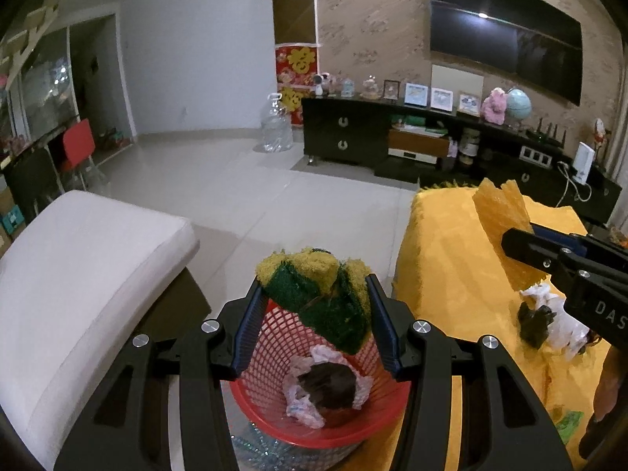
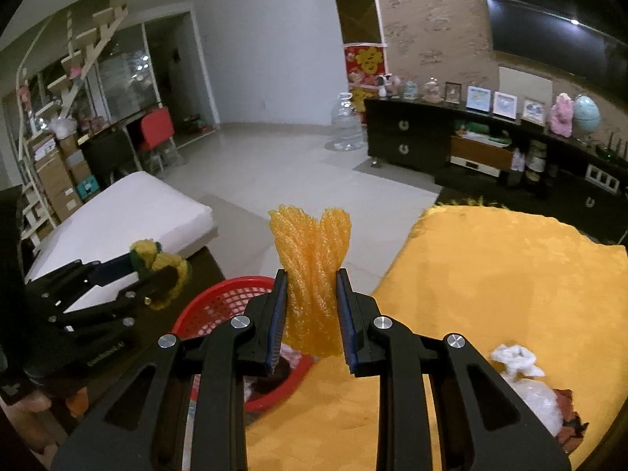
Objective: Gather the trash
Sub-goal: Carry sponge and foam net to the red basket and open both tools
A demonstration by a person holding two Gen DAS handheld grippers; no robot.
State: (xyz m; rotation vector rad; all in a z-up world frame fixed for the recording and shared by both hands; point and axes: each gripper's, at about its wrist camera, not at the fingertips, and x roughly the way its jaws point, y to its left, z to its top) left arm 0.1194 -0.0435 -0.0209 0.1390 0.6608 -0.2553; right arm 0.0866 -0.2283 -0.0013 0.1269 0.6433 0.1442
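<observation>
A green and yellow sponge (image 1: 320, 294) is clamped between the fingers of the left hand-held gripper (image 1: 314, 314), directly above a red basket (image 1: 274, 424) in which a bagged bundle (image 1: 325, 386) lies. An orange foam net (image 2: 312, 274) is pinched upright by the right hand-held gripper (image 2: 312, 314) over the edge of the yellow-covered worktop (image 2: 490, 294), where a white plastic bag (image 2: 530, 388) rests.

Pale tiled floor (image 1: 219, 180) runs to a white wall (image 1: 196, 39); a dark TV console (image 1: 392, 137) sits under a wall-mounted television (image 1: 506, 35), a white cushioned bench (image 1: 78, 274) nearby.
</observation>
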